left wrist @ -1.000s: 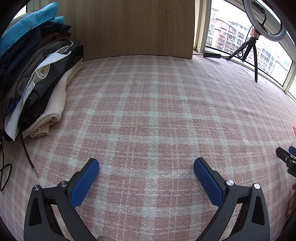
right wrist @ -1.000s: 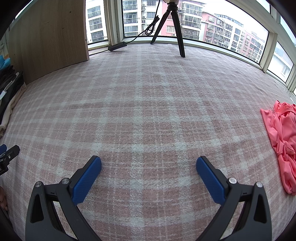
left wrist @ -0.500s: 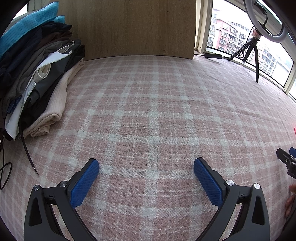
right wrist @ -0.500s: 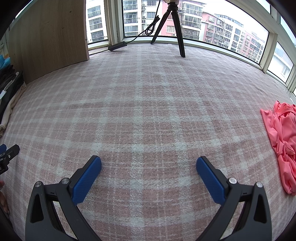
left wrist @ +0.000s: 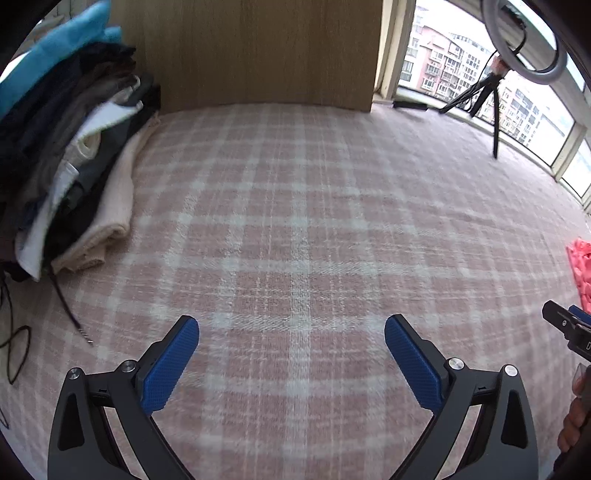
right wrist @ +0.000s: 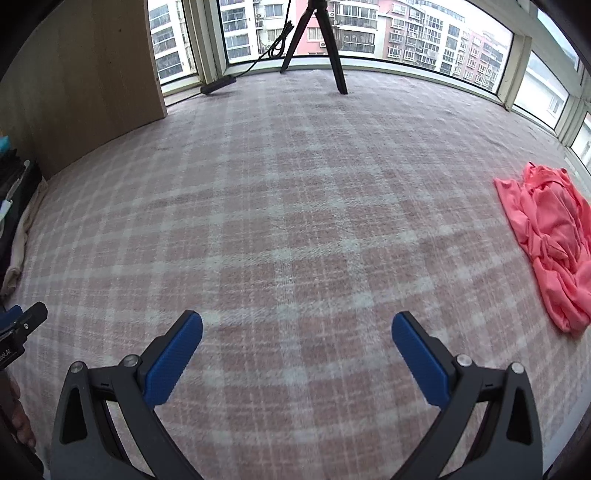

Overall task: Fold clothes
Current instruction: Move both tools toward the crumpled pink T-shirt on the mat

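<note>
The left gripper (left wrist: 291,332) hung above the pink checked blanket (left wrist: 295,221) with its blue pads spread wide and nothing between them. The right gripper (right wrist: 297,328) was likewise wide apart and empty, over the same blanket.

In the right wrist view, a crumpled pink garment (right wrist: 550,236) lay on the blanket at about three o'clock, well apart from the right gripper's fingers. Only its edge showed in the left wrist view, at the far three o'clock rim.

In the left wrist view, a pile of folded clothes (left wrist: 70,155) rose at about ten o'clock, with a cream knit at the bottom and a light blue piece on top. A thin dark cord (left wrist: 70,310) trailed from the pile onto the blanket toward eight o'clock. A wooden panel (left wrist: 258,51) stood at twelve o'clock behind the blanket.

In the right wrist view, a black tripod (right wrist: 328,48) stood at twelve o'clock by the windows (right wrist: 406,33), and a black power strip (right wrist: 218,84) lay at about eleven o'clock beside the panel.
</note>
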